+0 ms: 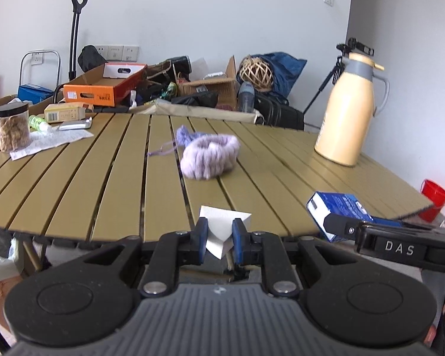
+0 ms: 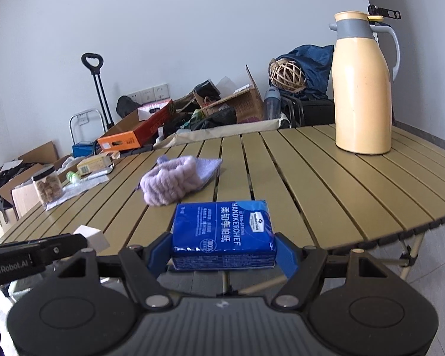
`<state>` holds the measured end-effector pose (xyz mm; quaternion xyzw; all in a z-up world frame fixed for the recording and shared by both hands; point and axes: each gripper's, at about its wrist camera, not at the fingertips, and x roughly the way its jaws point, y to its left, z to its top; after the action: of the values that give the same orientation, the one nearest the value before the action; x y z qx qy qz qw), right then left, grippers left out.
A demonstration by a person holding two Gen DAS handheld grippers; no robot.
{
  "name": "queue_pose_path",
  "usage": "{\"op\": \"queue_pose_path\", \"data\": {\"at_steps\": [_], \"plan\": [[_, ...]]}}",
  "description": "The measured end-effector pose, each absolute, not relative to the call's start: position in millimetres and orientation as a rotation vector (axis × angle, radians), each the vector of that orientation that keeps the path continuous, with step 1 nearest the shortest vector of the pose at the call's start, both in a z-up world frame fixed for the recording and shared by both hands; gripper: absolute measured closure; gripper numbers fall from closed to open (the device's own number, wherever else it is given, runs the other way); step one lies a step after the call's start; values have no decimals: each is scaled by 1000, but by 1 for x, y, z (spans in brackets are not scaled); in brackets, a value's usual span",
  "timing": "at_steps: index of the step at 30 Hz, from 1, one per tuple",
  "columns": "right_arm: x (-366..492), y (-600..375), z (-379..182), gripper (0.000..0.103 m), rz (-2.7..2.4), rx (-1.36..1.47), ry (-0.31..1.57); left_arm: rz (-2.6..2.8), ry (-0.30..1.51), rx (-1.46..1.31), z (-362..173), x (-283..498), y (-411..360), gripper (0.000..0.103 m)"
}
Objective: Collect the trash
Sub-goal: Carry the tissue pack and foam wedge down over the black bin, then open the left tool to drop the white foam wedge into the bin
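The small folded white paper scrap (image 1: 221, 231) looks nearly weightless and limp; it should crush easily, so a pinch across its fold suits it, and the left gripper (image 1: 219, 235) has its blue pads shut tight on it at the table's near edge. To the right, the blue plastic-wrapped handkerchief tissue pack (image 2: 224, 234) is soft, squashy and likely slick in its film; the right gripper (image 2: 222, 255) holds it across its short sides, jaws fairly wide, just off the near edge of the olive slatted folding table (image 2: 326, 184). The pack bears white lettering, its wrapper slightly crumpled
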<state>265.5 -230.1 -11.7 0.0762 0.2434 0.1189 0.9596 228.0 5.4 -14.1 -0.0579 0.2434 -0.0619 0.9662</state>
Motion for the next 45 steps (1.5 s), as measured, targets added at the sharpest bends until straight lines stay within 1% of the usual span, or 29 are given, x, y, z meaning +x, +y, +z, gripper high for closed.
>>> {"op": "queue_pose_path", "data": {"at_steps": [17, 30, 45], "plan": [[210, -213, -68, 31, 307, 104, 678, -117, 674, -60, -71, 187, 1, 85], [200, -199, -105, 31, 311, 64, 801, -102, 769, -50, -99, 185, 2, 85], [212, -194, -140, 31, 289, 51, 916, -57, 910, -42, -145, 199, 8, 85]]}}
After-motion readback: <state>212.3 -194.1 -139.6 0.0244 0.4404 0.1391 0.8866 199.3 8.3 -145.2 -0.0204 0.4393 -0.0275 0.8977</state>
